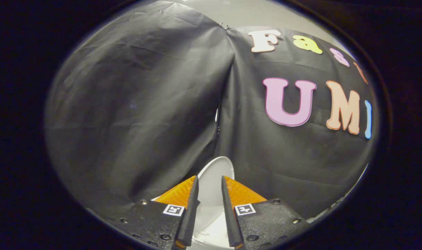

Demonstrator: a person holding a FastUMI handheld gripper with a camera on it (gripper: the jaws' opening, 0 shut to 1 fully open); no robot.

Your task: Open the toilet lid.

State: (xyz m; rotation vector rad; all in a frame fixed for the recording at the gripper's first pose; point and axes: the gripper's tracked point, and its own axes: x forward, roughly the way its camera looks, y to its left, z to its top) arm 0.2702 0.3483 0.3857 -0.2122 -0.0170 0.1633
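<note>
White and glossy, the toilet lid (214, 177) is showing between my gripper's (210, 182) two fingers and running on beyond them, its rounded far end rising just past the fingertips (195, 184). Its long axis is running straight away from me, in line with the fingers, and I am seeing its broad face tilted up toward the far wall, though I cannot tell from this angle how far it is raised. Nearer to me, low between the fingers, more white toilet body (211, 232) is showing, too cramped to make out clearly.

I am holding the fingers parted with a gap between them; neither finger is visibly pressing on the lid, so I am reading the tongs as released. The gripper is pointing forward and a little upward, roughly level side to side.

Beyond the lid, black cloth (134, 104) is hanging as the booth's wall, two sheets meeting in a fold directly behind the lid's far end. The cloth is standing close behind the lid, leaving little room farther back; to left and right of the lid nothing is crowding it.
</note>
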